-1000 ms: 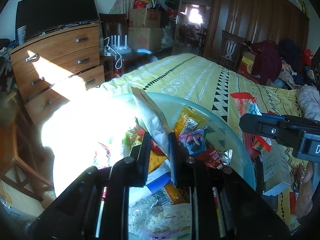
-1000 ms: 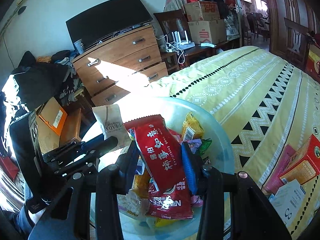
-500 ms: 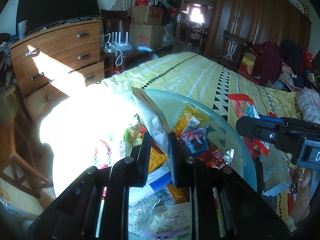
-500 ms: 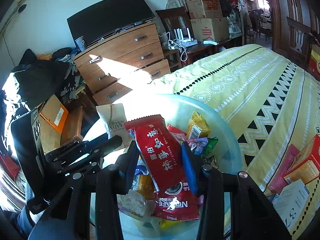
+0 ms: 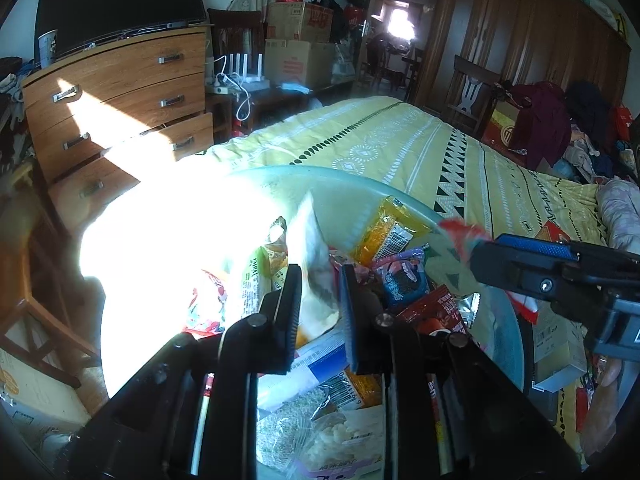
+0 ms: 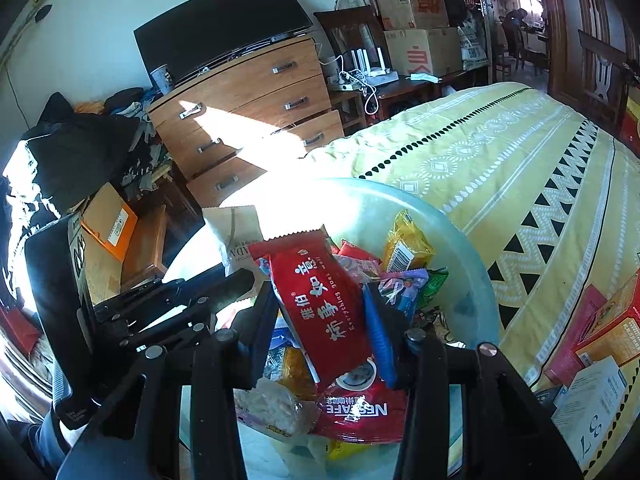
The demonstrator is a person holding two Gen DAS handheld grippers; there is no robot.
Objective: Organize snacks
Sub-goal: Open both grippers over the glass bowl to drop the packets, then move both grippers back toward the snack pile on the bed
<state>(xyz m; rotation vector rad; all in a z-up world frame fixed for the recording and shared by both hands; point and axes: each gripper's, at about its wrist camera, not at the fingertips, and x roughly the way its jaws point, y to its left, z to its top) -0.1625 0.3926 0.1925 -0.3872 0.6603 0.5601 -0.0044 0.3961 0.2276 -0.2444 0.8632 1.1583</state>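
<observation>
A round glass table [image 5: 400, 196] holds a heap of snack packets [image 5: 396, 276]. My left gripper [image 5: 320, 292] is shut on a white packet [image 5: 316, 252] that stands up between its fingers, blurred. My right gripper [image 6: 320, 304] is shut on a red packet with white Chinese writing [image 6: 320, 300], held above the heap. The right gripper shows at the right of the left wrist view [image 5: 552, 276]. The left gripper [image 6: 240, 280] and the white packet [image 6: 234, 232] show at the left of the right wrist view. A red Nescafe packet [image 6: 356, 408] lies under the right gripper.
A yellow patterned bed [image 6: 500, 152] lies beyond the table, with boxes [image 6: 604, 332] at its right edge. A wooden dresser [image 6: 248, 112] with a TV [image 6: 224, 36] stands behind. A wooden chair [image 5: 32, 312] stands left of the table. Strong sunlight washes out the table's left part.
The left gripper has dipped a little with the white packet, which now tilts and blurs. The right gripper has held the red packet nearly still above the heap.
</observation>
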